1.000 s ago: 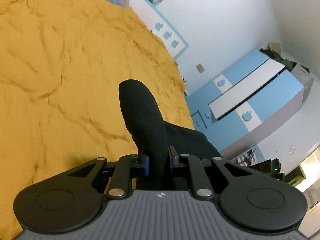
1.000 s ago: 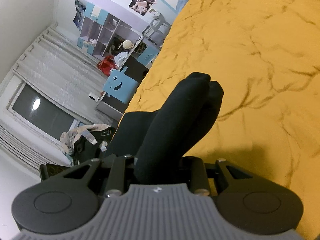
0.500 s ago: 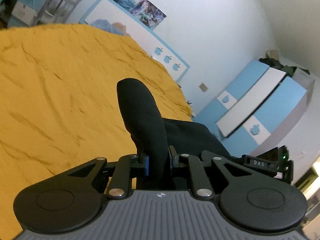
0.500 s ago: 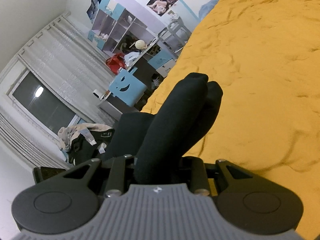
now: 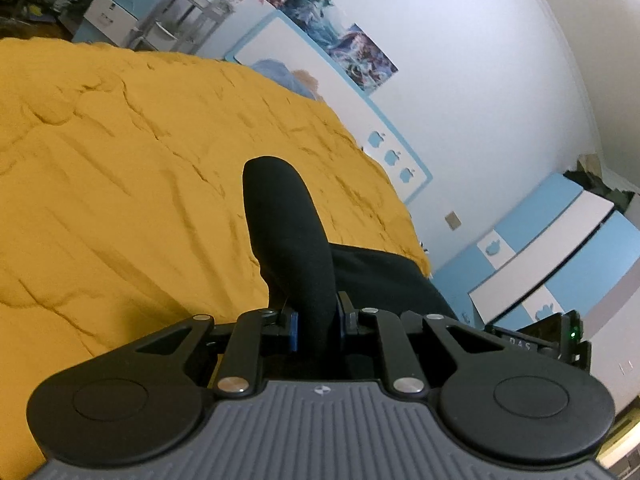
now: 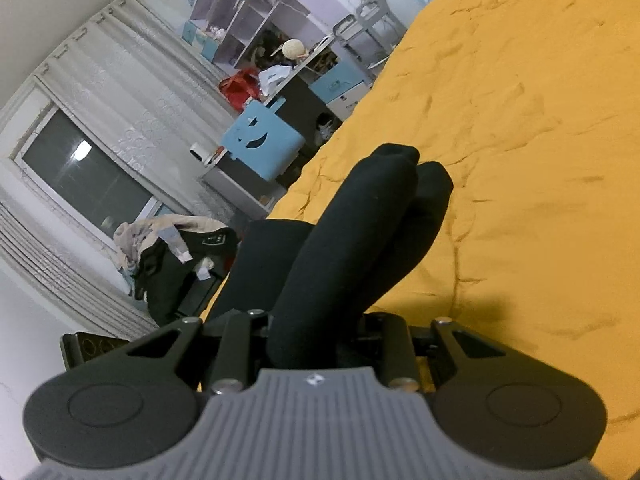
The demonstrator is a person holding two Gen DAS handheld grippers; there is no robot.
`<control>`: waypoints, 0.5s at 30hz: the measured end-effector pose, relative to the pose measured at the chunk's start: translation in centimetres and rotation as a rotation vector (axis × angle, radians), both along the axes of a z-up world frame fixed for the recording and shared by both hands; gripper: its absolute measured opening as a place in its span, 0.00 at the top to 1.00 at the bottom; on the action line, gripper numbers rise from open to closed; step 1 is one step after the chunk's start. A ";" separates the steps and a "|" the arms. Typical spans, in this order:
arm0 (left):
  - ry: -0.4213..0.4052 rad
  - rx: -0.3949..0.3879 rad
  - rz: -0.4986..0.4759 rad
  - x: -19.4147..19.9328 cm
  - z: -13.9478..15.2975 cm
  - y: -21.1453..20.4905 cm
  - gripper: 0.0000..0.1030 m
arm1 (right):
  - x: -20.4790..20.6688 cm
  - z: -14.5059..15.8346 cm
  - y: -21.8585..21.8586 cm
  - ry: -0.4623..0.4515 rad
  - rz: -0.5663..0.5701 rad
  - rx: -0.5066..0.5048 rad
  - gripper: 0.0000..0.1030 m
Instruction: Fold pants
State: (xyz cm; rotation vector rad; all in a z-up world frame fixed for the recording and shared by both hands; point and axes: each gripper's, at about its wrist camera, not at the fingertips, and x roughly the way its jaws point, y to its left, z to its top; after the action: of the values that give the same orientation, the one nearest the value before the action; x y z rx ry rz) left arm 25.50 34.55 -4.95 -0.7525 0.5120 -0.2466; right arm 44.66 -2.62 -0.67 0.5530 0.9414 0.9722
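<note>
Left black two-finger gripper (image 5: pixel 316 322): clamped on a bunched fold of black soft fabric pants (image 5: pixel 288 232), blue pads pinching both sides. Right black two-finger gripper (image 6: pixel 320 336): likewise closed on a thicker, doubled bunch of the same garment (image 6: pixel 360 240). Fabric poking forward past each pair of fingers, cloth between the grips trailing down and inward, above the rumpled mustard-yellow bedspread (image 5: pixel 120 180). Garment's long axis probably spanning hand to hand; bed surface directly ahead and below both. Neither hand clearly nearer. Likely next: lowering the held edge flat onto the bed.
</note>
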 end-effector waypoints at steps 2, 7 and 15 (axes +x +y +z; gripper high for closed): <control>-0.012 -0.013 0.014 0.1 0.3 0.7 0.82 | 0.2 -0.1 0.6 0.002 0.006 0.019 0.79; -0.040 -0.056 0.044 -0.1 0.6 2.3 0.82 | 0.8 0.3 1.9 -0.020 0.034 0.048 0.79; -0.077 -0.056 0.069 0.2 1.3 3.6 0.82 | 2.4 -0.1 2.2 -0.019 0.067 0.113 0.79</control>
State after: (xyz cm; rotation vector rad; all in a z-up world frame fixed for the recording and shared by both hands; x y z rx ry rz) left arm 25.72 38.15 -3.69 -0.8103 0.4071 -0.2253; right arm 47.02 -0.41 -0.81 0.6089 0.8965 1.0940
